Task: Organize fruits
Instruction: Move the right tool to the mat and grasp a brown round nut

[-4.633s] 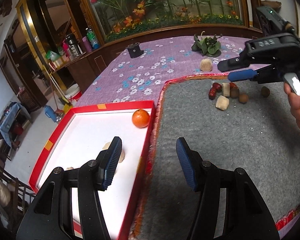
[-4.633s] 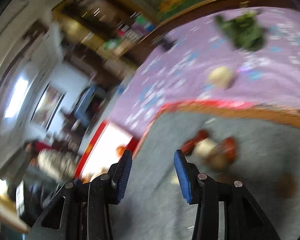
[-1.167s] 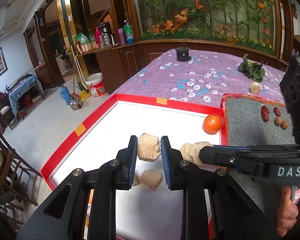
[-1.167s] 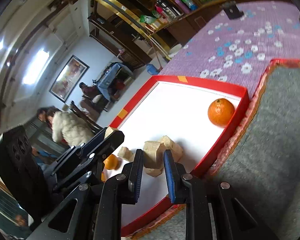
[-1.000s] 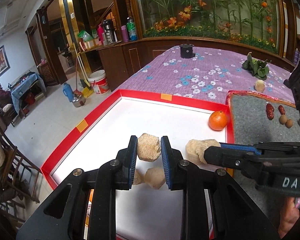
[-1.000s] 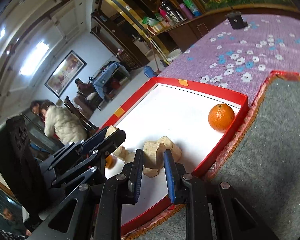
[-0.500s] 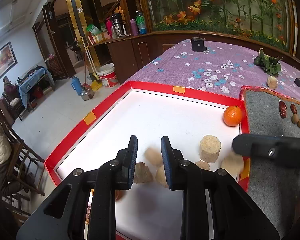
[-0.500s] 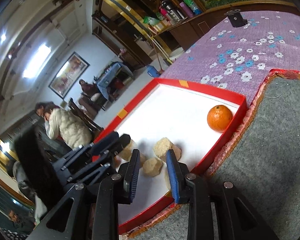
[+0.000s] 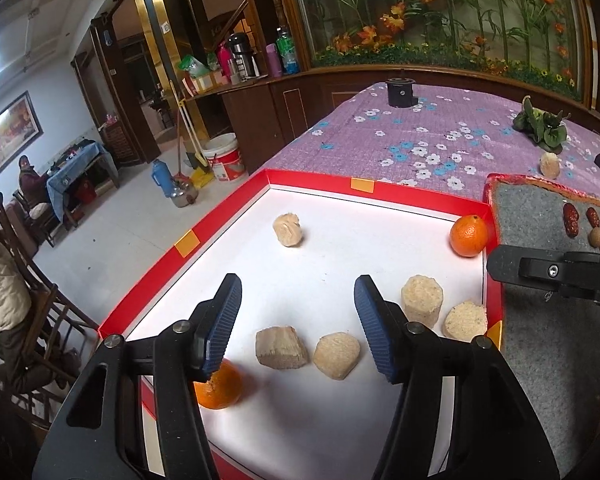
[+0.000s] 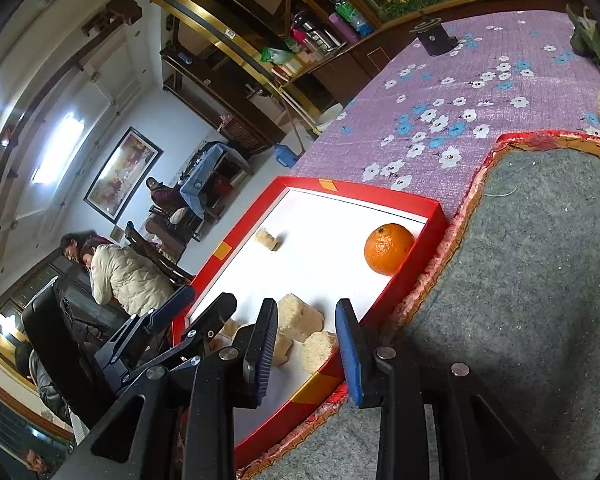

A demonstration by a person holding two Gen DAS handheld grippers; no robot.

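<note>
A red-rimmed white tray (image 9: 364,186) holds several tan fruit chunks (image 9: 422,300) and two oranges, one at the far right corner (image 9: 468,235) and one near my left finger (image 9: 218,388). My left gripper (image 9: 298,322) is open and empty above the tray. One tan chunk (image 9: 287,230) lies apart at the back. My right gripper (image 10: 306,350) is open and empty over the tray's near edge (image 10: 320,384), above tan chunks (image 10: 300,318). The far-corner orange also shows in the right wrist view (image 10: 388,248).
A grey felt mat (image 9: 540,344) lies right of the tray with red dates (image 9: 571,220) and small brown nuts (image 9: 598,237). On the purple flowered cloth (image 9: 420,144) are a tan chunk (image 9: 549,165), greens (image 9: 542,124) and a black cup (image 9: 400,93).
Both grippers have opened and let go of their tan chunks, which now lie in the tray. One chunk has come to rest at the back of the tray.
</note>
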